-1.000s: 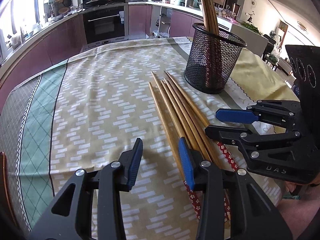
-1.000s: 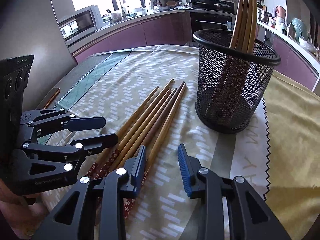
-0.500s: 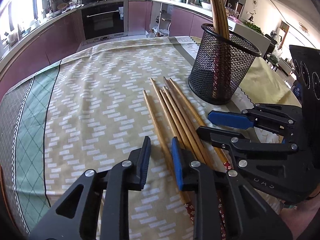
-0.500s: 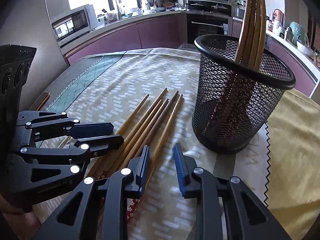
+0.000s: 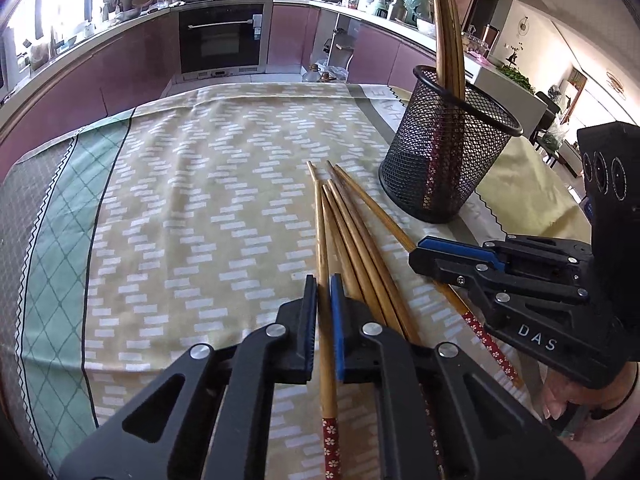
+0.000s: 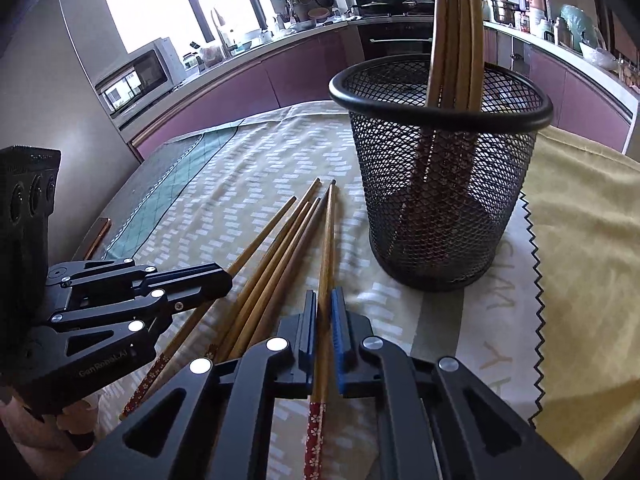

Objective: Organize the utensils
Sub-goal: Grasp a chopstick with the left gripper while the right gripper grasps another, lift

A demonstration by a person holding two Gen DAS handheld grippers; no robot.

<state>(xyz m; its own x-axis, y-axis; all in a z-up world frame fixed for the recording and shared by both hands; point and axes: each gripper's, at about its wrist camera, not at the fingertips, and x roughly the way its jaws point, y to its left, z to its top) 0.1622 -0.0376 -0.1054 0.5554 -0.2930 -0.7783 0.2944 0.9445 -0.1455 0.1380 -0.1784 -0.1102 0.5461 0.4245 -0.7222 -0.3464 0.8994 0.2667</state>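
Note:
Several wooden chopsticks with red flowered ends lie side by side on the patterned tablecloth [image 5: 200, 200]. My left gripper [image 5: 323, 300] is shut on the leftmost chopstick [image 5: 322, 232]. My right gripper [image 6: 324, 312] is shut on the rightmost chopstick [image 6: 329, 232]. The other chopsticks [image 5: 360, 248] [image 6: 276, 248] lie between the two grippers. A black mesh cup [image 5: 448, 164] [image 6: 440, 184] stands just beyond them with several chopsticks upright in it. The right gripper also shows in the left wrist view [image 5: 424, 254], and the left one in the right wrist view [image 6: 224, 284].
A yellow cloth [image 6: 580, 240] lies right of the cup. Kitchen counters, an oven [image 5: 220, 40] and a microwave [image 6: 136, 76] ring the table beyond its far edge.
Both grippers moved forward and closed, each onto one chopstick of the row. The left one's chopstick has swung away from the others at its near end.

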